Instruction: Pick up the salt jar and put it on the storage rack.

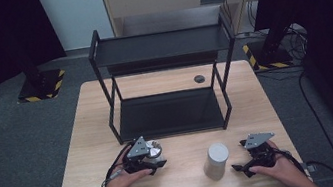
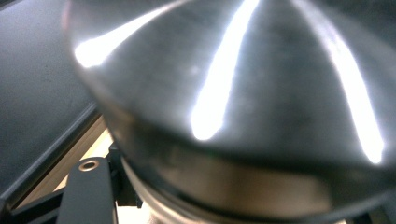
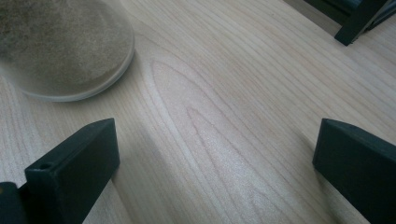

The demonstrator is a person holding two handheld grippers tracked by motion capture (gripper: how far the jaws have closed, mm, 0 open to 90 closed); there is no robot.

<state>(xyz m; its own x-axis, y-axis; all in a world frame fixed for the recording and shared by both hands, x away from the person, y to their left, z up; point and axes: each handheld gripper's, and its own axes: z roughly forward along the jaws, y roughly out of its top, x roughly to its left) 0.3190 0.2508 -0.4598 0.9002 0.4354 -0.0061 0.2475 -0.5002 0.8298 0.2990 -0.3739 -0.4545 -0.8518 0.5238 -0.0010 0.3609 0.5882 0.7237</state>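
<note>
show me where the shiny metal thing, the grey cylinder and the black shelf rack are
shiny metal object (image 2: 233, 93): left gripper view, its domed side.
grey cylinder (image 1: 216, 161): high view, its side wall.
black shelf rack (image 1: 162, 45): high view, top shelf.

Colour-wise from my end: the table (image 1: 182, 172) is pale wood with wavy grain lines, the shelf rack (image 1: 160, 49) on it is all black, and the canister (image 1: 215, 160) is speckled beige-grey. My left tool (image 1: 157, 160) has a shiny silver metal thing (image 2: 233, 93) streaked with white glare. Both tools are black with grey plates.
</note>
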